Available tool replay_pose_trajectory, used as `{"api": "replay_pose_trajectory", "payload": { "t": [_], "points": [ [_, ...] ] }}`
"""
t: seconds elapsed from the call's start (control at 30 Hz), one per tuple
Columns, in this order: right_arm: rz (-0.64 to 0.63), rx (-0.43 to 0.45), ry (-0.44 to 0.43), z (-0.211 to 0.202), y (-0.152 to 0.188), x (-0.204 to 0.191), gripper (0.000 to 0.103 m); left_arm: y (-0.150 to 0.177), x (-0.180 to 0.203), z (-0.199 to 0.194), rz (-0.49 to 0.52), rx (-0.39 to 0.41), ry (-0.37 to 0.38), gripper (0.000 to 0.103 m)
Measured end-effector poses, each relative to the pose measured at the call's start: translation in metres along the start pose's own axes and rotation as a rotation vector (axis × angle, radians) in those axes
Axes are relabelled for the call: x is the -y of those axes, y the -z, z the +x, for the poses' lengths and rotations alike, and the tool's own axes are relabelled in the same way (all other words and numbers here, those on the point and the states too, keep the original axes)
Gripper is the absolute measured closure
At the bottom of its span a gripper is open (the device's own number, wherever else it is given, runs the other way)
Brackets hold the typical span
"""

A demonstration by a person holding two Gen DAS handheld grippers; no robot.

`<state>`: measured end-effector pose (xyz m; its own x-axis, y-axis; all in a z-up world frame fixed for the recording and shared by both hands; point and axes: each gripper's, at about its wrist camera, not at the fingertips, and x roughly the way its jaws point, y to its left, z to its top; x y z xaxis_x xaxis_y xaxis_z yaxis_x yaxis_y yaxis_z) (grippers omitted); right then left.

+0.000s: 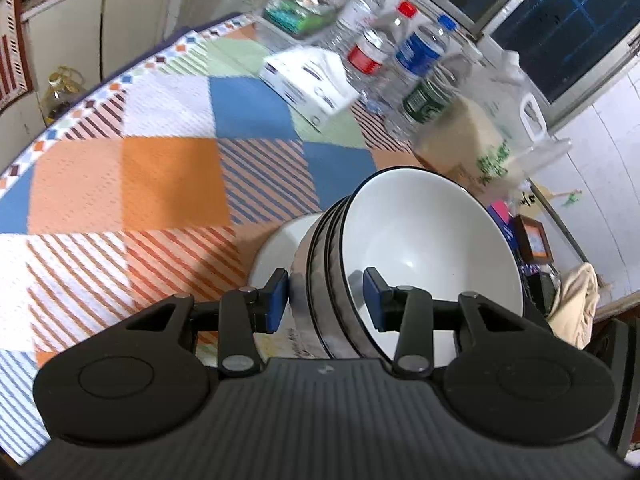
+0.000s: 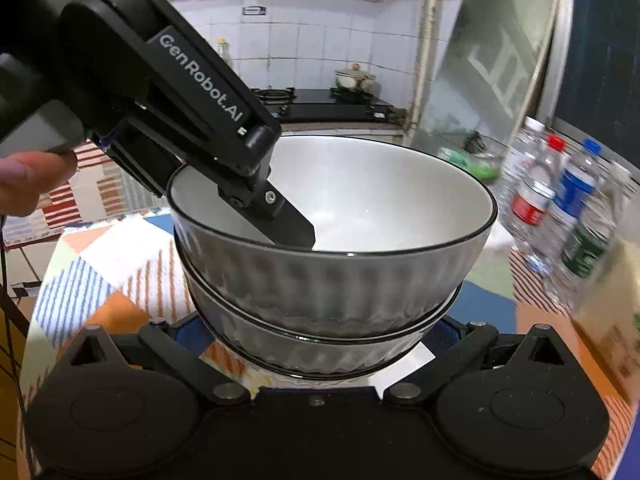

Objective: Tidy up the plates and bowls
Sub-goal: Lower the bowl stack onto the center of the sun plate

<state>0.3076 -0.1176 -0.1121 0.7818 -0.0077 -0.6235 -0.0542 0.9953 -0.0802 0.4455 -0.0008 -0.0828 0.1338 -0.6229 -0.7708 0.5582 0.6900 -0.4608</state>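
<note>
A stack of grey ribbed bowls with white insides and black rims [image 1: 420, 236] stands on a white plate [image 1: 280, 252] on the patchwork tablecloth. My left gripper [image 1: 326, 300] straddles the near wall of the stack, one blue pad inside the top bowl and one outside, with a gap to the wall. In the right wrist view the same stack [image 2: 332, 280] fills the middle, and the left gripper [image 2: 292, 232] reaches into the top bowl. My right gripper [image 2: 320, 336] is spread wide around the base of the stack, its fingertips hidden behind the bowls.
Several water bottles [image 1: 416, 52], a white box [image 1: 308, 80] and a jug of rice [image 1: 480, 140] stand at the table's far right. A glass container [image 1: 304, 8] sits behind them. A stove with a pot [image 2: 352, 76] is in the background.
</note>
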Motion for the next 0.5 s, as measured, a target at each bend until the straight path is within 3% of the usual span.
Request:
{"api": "replay_pose_trajectory", "payload": {
  "t": [0.5],
  "points": [
    [0.041,-0.035,0.038,0.007,0.061,0.025,0.0,0.013,0.015,0.066,-0.013,-0.102,-0.033,0.064]
  ]
}}
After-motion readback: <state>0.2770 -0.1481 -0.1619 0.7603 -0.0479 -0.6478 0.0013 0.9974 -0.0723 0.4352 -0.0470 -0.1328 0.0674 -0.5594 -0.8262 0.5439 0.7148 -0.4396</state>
